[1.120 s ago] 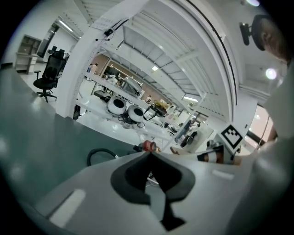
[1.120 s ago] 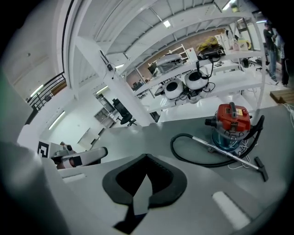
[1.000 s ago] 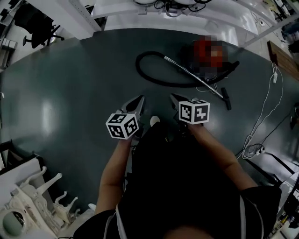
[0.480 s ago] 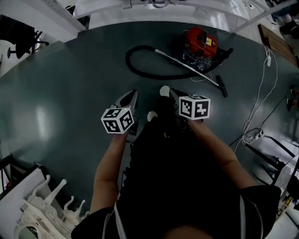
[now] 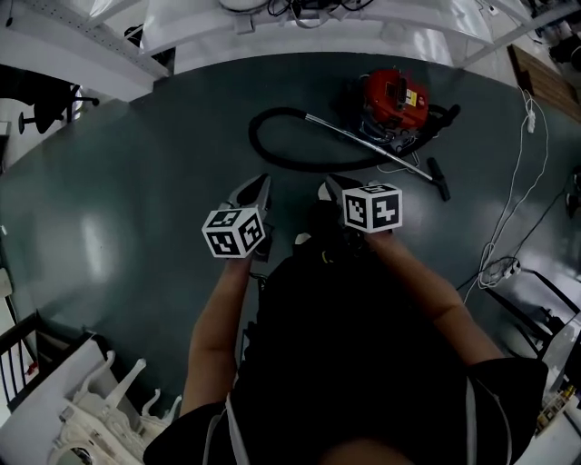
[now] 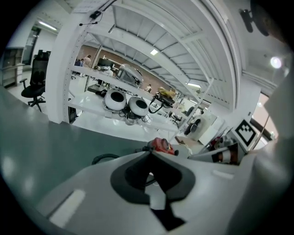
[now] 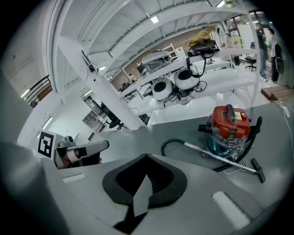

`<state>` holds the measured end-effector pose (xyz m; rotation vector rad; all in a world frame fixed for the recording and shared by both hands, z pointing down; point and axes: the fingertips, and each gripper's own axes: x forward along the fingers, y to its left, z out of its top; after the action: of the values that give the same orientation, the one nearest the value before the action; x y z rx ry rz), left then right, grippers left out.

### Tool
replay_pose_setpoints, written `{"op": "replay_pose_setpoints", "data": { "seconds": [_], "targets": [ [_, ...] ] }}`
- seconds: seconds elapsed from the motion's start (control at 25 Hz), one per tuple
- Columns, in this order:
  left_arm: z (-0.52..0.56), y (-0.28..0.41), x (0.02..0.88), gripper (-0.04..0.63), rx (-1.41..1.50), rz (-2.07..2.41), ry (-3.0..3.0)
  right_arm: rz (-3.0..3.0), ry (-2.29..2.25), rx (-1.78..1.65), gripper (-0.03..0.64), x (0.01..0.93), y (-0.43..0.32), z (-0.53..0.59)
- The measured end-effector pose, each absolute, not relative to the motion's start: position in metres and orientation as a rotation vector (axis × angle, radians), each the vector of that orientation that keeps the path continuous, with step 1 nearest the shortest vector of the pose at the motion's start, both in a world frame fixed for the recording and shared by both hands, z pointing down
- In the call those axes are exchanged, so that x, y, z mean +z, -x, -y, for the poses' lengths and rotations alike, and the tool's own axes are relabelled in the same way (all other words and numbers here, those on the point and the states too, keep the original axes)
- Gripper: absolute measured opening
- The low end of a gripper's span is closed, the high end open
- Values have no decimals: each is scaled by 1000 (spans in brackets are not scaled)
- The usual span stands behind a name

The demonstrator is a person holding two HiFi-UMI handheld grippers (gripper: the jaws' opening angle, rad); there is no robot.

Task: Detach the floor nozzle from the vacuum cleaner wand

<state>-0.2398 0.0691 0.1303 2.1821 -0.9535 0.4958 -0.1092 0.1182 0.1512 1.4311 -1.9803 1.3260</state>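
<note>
A red canister vacuum cleaner [image 5: 392, 102] stands on the dark floor at the back right. Its black hose [image 5: 277, 136] loops to the left. The metal wand [image 5: 372, 148] runs down to the right and ends in the black floor nozzle [image 5: 439, 179], which is still on the wand. My left gripper [image 5: 261, 183] and right gripper [image 5: 327, 188] hang side by side in the air, short of the hose, both shut and empty. In the right gripper view the vacuum cleaner [image 7: 228, 126], wand [image 7: 220, 158] and nozzle [image 7: 258, 170] lie ahead to the right of my right gripper [image 7: 146, 158]. The left gripper [image 6: 149, 153] points at the vacuum cleaner [image 6: 161, 145].
A white cable [image 5: 517, 195] runs over the floor at the right to a power strip [image 5: 499, 270]. White racks [image 5: 318, 27] close the back. White ornate furniture parts [image 5: 100, 409] lie at the bottom left. An office chair [image 5: 41, 95] stands far left.
Both grippers, shut throughout, have gone forward with the person towards the vacuum cleaner. A white shoe tip showed between them half a second ago and has drawn back.
</note>
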Motion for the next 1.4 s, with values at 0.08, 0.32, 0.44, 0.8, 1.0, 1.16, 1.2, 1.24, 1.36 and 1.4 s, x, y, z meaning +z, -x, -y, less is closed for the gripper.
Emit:
{"op": "replay_pose_setpoints", "data": {
  "seconds": [0.08, 0.32, 0.44, 0.8, 1.0, 1.16, 1.2, 1.24, 1.36, 1.4],
  "targets": [
    [-51, 229, 133, 8, 504, 955, -2170, 1989, -1419, 1321, -3, 152, 101, -101],
    [-21, 192, 148, 8, 616, 899, -2171, 1990, -1423, 1355, -3, 166, 70, -66],
    [-6, 172, 156, 8, 664, 865, -2203, 1990, -1402, 1365, -3, 178, 57, -52],
    [26, 133, 193, 8, 695, 825, -2168, 1973, -1343, 1394, -3, 222, 33, -29],
    [37, 126, 230, 8, 757, 781, -2160, 1962, -1296, 1392, -3, 248, 31, -30],
    [47, 121, 259, 8, 801, 717, -2194, 1917, -1299, 1401, -3, 276, 29, -26],
    [49, 120, 268, 8, 820, 689, -2204, 1896, -1311, 1408, -3, 284, 28, -24],
    [51, 118, 277, 8, 843, 659, -2215, 1875, -1326, 1416, -3, 292, 28, -21],
    [58, 118, 302, 8, 919, 575, -2248, 1821, -1354, 1438, -3, 314, 33, -10],
    [62, 119, 312, 8, 938, 557, -2246, 1811, -1358, 1439, -3, 321, 35, -6]
  ]
}}
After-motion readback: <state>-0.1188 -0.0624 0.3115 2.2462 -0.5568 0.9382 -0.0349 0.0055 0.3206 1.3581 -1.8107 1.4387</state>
